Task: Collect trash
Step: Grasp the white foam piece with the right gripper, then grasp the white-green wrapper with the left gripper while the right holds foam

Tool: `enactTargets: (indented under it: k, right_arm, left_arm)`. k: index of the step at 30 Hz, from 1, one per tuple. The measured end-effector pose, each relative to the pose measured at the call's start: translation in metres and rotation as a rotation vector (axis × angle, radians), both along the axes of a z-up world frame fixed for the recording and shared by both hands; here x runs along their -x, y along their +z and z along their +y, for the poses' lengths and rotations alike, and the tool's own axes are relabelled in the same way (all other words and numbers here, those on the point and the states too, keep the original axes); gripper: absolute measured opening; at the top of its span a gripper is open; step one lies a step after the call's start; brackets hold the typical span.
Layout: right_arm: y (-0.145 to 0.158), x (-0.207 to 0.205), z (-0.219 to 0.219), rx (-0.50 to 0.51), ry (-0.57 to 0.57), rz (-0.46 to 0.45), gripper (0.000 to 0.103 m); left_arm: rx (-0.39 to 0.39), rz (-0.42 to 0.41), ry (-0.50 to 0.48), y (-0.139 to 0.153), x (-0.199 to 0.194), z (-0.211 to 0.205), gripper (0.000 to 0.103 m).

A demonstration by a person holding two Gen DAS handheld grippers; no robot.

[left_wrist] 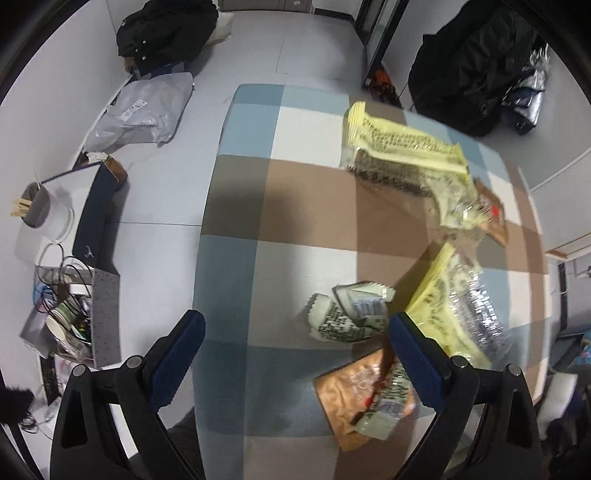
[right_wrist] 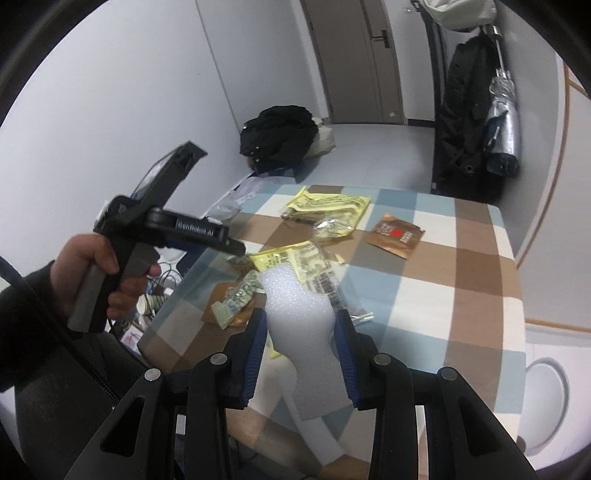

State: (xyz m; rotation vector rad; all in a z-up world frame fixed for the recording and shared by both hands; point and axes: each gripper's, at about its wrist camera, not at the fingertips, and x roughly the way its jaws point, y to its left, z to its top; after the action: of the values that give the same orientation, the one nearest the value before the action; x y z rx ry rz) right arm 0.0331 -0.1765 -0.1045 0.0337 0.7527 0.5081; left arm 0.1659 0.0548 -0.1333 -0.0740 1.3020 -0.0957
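Note:
A checked table (left_wrist: 295, 206) holds snack wrappers. In the left wrist view my left gripper (left_wrist: 295, 332) is open and empty above the table, with a crumpled white wrapper (left_wrist: 347, 314) and a brown wrapper (left_wrist: 354, 395) by its right finger. Two yellow wrappers (left_wrist: 402, 151) (left_wrist: 447, 306) lie further right. In the right wrist view my right gripper (right_wrist: 300, 325) is shut on a white foam sheet (right_wrist: 299, 314), held above the table (right_wrist: 476, 280). The left gripper's body (right_wrist: 173, 229) hovers over the table's left edge. Yellow wrappers (right_wrist: 325, 206) and a brown sachet (right_wrist: 395, 236) lie beyond.
On the floor to the left stand a box of clutter (left_wrist: 74, 317), a white cup with sticks (left_wrist: 44, 210), a grey mailer bag (left_wrist: 144, 110) and a black jacket (left_wrist: 166, 29). A coat and umbrella (right_wrist: 498, 122) hang at the right. A door (right_wrist: 362, 59) is behind.

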Motion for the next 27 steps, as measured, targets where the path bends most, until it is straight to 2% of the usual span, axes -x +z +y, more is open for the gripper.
enactTargets:
  k: [13, 19, 21, 23, 27]
  right_arm:
    - [-0.004, -0.002, -0.004, -0.020, 0.002, 0.015, 0.036]
    - [-0.004, -0.002, -0.008, -0.037, -0.006, 0.023, 0.036]
    - [-0.004, -0.002, -0.008, -0.040, -0.009, 0.023, 0.036]
    - [-0.004, -0.001, -0.009, -0.044, -0.011, 0.025, 0.036]
    - [-0.003, 0.000, -0.009, -0.044, -0.013, 0.023, 0.036]
  left_arm:
    - [-0.052, -0.060, -0.063, 0.001, 0.000, -0.014, 0.097]
    - [-0.045, -0.056, -0.087, -0.003, 0.001, -0.020, 0.080]
    - [-0.069, -0.066, -0.104, -0.003, 0.003, -0.023, 0.072]
    - [-0.103, -0.076, -0.124, -0.002, 0.004, -0.027, 0.058]
    - [-0.102, -0.092, -0.142, -0.001, 0.007, -0.028, 0.044]
